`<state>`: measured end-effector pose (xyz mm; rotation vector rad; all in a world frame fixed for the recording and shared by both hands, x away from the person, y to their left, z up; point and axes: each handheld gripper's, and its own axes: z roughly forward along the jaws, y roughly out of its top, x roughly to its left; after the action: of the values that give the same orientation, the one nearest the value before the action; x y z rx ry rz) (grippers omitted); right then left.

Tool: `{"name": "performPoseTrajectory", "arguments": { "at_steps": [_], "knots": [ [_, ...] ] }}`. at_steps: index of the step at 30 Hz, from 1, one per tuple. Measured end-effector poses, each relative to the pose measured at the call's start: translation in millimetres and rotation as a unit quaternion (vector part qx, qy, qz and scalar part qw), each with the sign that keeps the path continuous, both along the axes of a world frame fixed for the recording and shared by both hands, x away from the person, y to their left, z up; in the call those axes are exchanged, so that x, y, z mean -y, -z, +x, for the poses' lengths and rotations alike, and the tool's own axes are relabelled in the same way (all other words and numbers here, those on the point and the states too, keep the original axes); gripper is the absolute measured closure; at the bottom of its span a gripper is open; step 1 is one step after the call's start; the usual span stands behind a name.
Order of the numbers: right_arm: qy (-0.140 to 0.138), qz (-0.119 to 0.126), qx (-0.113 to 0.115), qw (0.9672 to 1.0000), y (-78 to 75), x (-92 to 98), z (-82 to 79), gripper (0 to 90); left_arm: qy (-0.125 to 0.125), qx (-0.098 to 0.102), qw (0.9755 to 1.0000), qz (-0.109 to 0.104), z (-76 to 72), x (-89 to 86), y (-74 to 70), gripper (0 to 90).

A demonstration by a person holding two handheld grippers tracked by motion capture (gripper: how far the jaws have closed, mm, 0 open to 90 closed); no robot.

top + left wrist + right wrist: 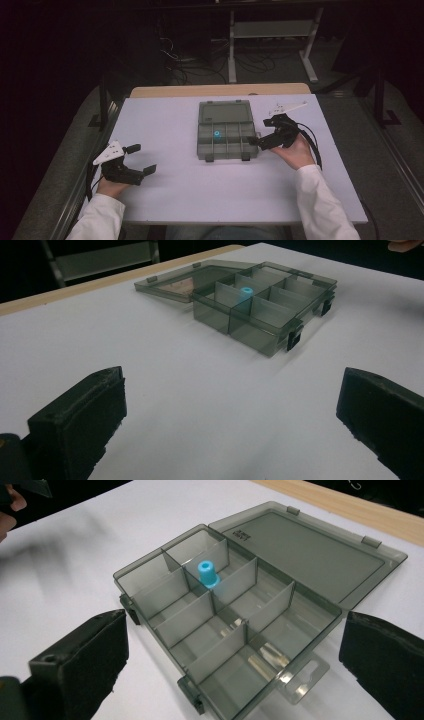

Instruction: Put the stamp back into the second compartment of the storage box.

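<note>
High view: right gripper (255,141) sits just beside the right edge of the organizer box (227,131); left gripper (141,158) well apart from it, low on the desk (165,125).
Right fingers: released, spread wide, grasping nothing; the box's near corner lies between and just ahead of them in the right gripper view.
Left fingers: released too, empty; only bare desk between them, box far ahead (260,305).
Box state: lid (310,550) folded flat open behind the tray (hinges at the far edge).
Blue piece: small blue cylinder (207,573) upright in a middle compartment on the far-left side as the right fingers look at it; also seen at (216,134) and (245,292).
Step (judgement): looks like a pause around the open box, either picking the piece or closing the lid; can't tell which.
Next move needs: right fingers advancing over the dividers, narrowing to fit one compartment.
View difference: right gripper view shows the hang tab (300,677) and divider layout; left gripper view shows the front latches (295,337).
</note>
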<state>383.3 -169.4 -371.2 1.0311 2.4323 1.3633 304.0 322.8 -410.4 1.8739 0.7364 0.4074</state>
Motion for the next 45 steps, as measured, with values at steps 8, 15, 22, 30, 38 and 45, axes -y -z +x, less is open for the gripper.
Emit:
{"name": "performPoseTrajectory", "arguments": {
  "at_steps": [8,15,22,30,38,45],
  "knots": [
    [0.004,0.007,-0.001,1.0000,6.5,5.2,-10.8,0.0,-0.004,-0.002,1.0000,0.000,0.0,-0.7,-0.1,0.0],
    [0.008,0.017,0.005,0.9998,8.8,7.5,-19.6,0.0,-0.006,-0.003,1.0000,-0.002,0.8,-2.0,0.1,0.0],
    [0.011,0.035,0.014,0.9992,9.4,15.4,-27.3,0.0,-0.009,-0.005,0.9999,-0.006,0.9,-2.6,0.5,0.0],
    [0.025,0.056,0.033,0.9976,15.4,28.4,-39.2,0.0,-0.010,-0.005,0.9999,-0.005,1.1,-3.1,0.9,0.0],
    [0.034,0.068,0.034,0.9965,24.4,42.3,-47.5,0.0,-0.012,-0.005,0.9999,-0.006,0.9,-3.5,1.0,0.0],
    [0.044,0.071,0.043,0.9956,28.9,49.6,-56.1,0.0,-0.010,-0.005,0.9999,-0.008,0.8,-2.6,1.8,0.0]
  ]
}}
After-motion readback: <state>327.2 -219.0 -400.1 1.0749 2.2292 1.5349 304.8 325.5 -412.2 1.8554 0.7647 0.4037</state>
